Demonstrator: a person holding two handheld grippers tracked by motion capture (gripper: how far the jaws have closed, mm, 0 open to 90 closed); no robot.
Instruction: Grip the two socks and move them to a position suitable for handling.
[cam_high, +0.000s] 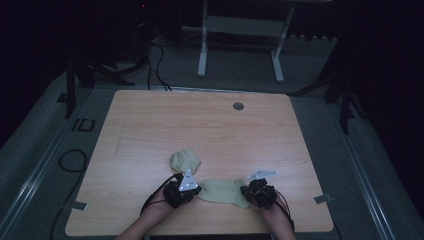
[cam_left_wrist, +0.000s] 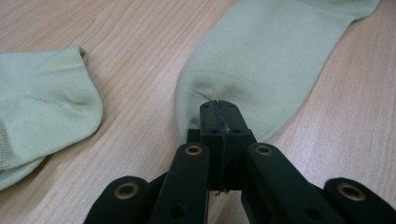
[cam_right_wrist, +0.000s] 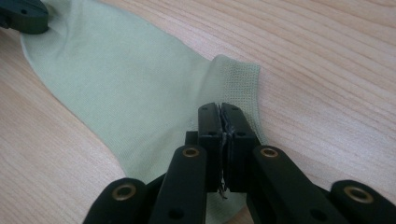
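High view dim; left hand-held gripper (cam_left_wrist: 219, 106), right hand-held gripper (cam_right_wrist: 222, 109) each pinch sock (cam_high: 222, 191).

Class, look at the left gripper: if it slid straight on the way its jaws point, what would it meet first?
The left gripper is shut on one end of the flat pale green sock, so it would run along that sock first. Beyond it, roughly in line, sits the right gripper, clamped on the sock's cuff end; depth is hard to judge.
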